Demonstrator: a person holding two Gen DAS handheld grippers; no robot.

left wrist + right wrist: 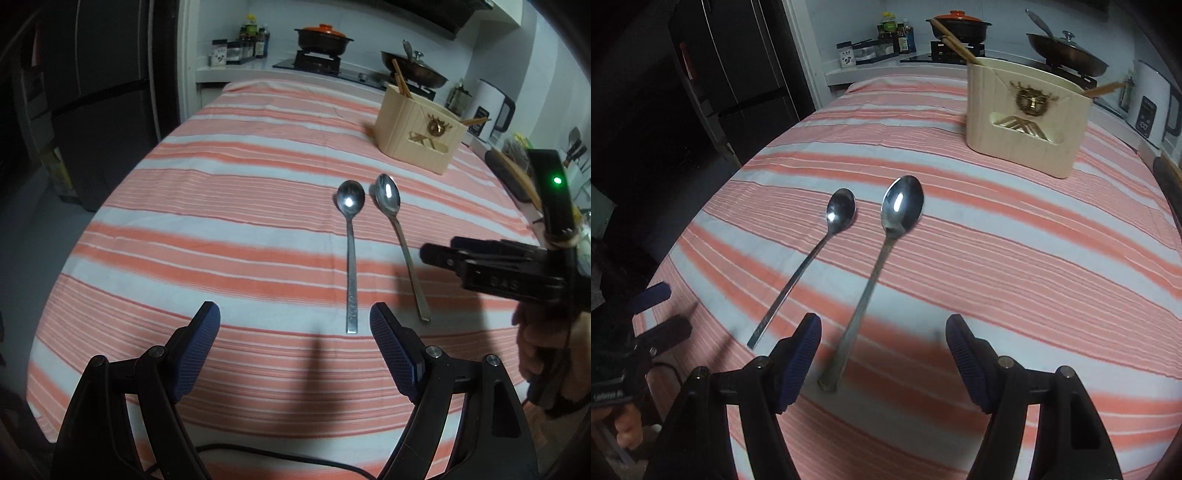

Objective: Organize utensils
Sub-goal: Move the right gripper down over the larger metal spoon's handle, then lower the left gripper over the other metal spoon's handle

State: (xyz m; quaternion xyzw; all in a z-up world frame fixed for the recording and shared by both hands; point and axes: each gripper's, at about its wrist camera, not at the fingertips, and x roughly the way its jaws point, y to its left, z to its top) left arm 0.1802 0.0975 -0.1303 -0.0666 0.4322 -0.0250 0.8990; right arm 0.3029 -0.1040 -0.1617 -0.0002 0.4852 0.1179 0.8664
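Observation:
Two metal spoons lie side by side on the striped tablecloth, bowls pointing away. The smaller spoon [351, 254] [809, 258] is on the left, the larger spoon [400, 240] [875, 273] on the right. A cream utensil holder [417, 133] [1027, 118] with wooden chopsticks [402, 83] [955, 40] stands behind them. My left gripper [295, 325] is open and empty, just short of the smaller spoon's handle end. My right gripper [882, 336] is open and empty, its left finger beside the larger spoon's handle. It also shows in the left wrist view [439, 254].
The table [221, 221] carries a pink and white striped cloth. Behind it is a counter with a black pot with an orange lid [323, 37], a wok [413, 70], spice jars [240, 48] and a kettle [493, 110]. A dark fridge [96, 92] stands left.

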